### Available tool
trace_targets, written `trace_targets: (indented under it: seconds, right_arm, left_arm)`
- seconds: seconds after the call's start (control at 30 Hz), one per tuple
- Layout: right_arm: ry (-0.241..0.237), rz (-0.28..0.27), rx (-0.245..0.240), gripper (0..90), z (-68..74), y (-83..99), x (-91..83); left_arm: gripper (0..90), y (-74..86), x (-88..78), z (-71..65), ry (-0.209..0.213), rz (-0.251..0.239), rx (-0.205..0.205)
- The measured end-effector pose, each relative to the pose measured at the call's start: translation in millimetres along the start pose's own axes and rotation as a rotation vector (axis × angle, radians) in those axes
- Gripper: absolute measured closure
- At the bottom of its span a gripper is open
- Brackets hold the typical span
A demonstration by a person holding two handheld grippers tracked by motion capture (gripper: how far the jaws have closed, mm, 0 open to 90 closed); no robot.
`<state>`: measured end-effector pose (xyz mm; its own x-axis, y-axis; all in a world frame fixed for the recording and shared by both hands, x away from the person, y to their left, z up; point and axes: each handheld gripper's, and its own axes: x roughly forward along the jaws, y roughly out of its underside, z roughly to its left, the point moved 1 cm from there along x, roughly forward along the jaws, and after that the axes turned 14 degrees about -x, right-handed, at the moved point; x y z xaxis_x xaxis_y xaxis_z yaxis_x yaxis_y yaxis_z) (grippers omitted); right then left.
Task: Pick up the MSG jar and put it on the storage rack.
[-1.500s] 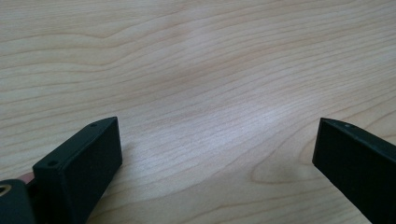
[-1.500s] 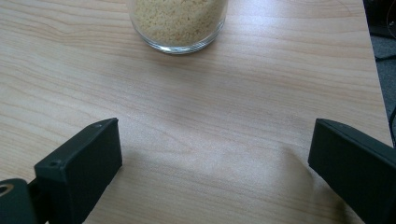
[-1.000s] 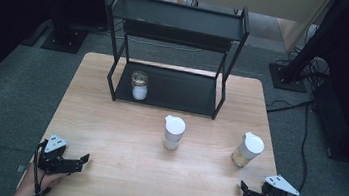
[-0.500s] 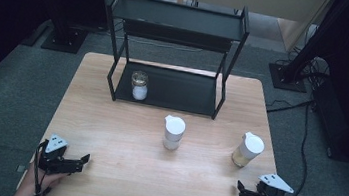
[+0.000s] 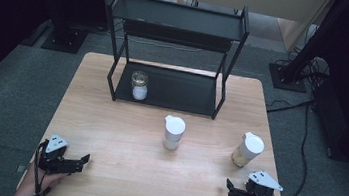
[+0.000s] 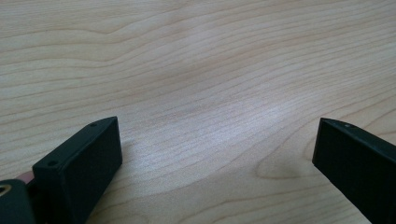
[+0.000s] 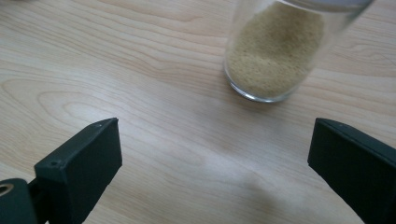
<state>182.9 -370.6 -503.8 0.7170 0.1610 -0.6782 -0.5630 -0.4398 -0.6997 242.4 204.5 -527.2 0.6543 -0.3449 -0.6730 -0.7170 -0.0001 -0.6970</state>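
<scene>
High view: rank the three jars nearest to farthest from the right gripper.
From the right gripper:
1. Tan-filled jar, just ahead of it.
2. White-lidded jar, table centre, to its left.
3. Jar on the rack, far left, lower shelf.

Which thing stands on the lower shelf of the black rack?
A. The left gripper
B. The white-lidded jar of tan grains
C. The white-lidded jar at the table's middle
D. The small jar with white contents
D: in the high view the small jar with white contents stands on the lower shelf of the black rack, at its left end.
</scene>
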Motion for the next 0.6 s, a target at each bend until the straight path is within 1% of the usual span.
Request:
trace_targets:
  seconds: [0.1, 0.6]
  right_arm:
    - [-0.008, -0.003, -0.012, 2.5, 4.7, -4.4, 1.3]
    - [-0.049, -0.02, -0.047, 2.5, 26.7, -24.0, 13.5]
  left_arm:
    - [1.6, -0.1, -0.3, 0.8, 0.008, -0.003, -0.009]
    - [1.6, -0.1, -0.1, 0.3, 0.007, 0.0, -0.001]
